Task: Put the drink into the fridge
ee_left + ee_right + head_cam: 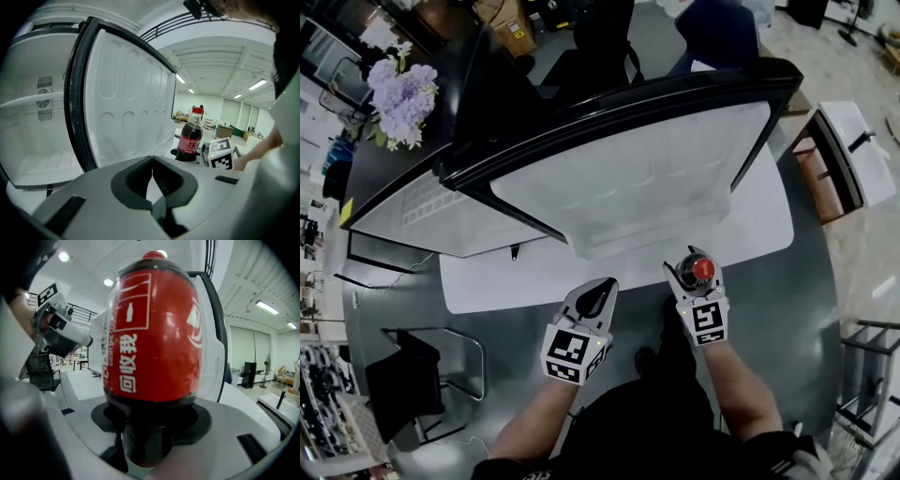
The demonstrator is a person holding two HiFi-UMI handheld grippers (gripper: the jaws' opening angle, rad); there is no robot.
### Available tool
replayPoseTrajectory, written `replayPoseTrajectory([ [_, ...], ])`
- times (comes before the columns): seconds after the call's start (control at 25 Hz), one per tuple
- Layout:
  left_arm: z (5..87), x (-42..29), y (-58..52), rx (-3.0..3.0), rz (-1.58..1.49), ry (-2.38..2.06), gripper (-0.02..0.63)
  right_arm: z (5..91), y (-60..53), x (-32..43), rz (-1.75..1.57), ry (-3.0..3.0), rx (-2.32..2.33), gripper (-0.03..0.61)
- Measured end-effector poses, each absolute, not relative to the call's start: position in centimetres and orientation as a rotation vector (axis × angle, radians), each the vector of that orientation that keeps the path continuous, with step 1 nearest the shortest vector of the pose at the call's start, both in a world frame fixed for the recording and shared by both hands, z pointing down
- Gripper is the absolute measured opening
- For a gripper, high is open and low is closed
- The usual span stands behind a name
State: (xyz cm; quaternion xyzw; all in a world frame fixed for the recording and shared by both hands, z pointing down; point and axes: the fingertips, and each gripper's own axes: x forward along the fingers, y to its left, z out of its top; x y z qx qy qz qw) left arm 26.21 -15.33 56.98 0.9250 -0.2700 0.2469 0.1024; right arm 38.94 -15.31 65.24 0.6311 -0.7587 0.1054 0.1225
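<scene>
Right gripper view first: what was found between the jaws of the right gripper [150,423]?

Reply: The bottle [189,140] was found clamped there. The jaws were closed on its dark lower body, below the red label [154,333]. The bottle was held upright, with its long axis vertical and the red cap [703,269] uppermost.

Query: Where was the bottle placed relative to the fridge [33,136]?

Reply: In the head view it was seen in front of the inner face of the open door [647,178], at the near edge of the white table [769,225]. The fridge opening was located to the left of it, beyond the dark-framed edge of the door. Whether the base was resting on the table or raised off it could not be settled.

Query: How was the left gripper [598,292] set?

Reply: Its jaws were seen pressed together with nothing between them. It was held between the bottle and the opening, nearer to the opening than the right gripper, and apart from both bottle and door.

Query: What was judged to govern the next move?

Reply: A carry to the left and forward was judged necessary, with the upright axis kept so that the bottle could be stood on the shelf [28,101]. The door edge and the left gripper were judged to lie close to that path, so clearance from both was to be checked.
</scene>
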Motion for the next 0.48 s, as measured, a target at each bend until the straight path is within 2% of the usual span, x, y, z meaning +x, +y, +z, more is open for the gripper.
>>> replayPoseTrajectory([
  [0.48, 49.5, 21.6, -11.3, 2.798, 0.463, -0.867, 0.018, 55.9, -8.8, 33.6, 0.180, -2.247, 1.788, 0.262],
])
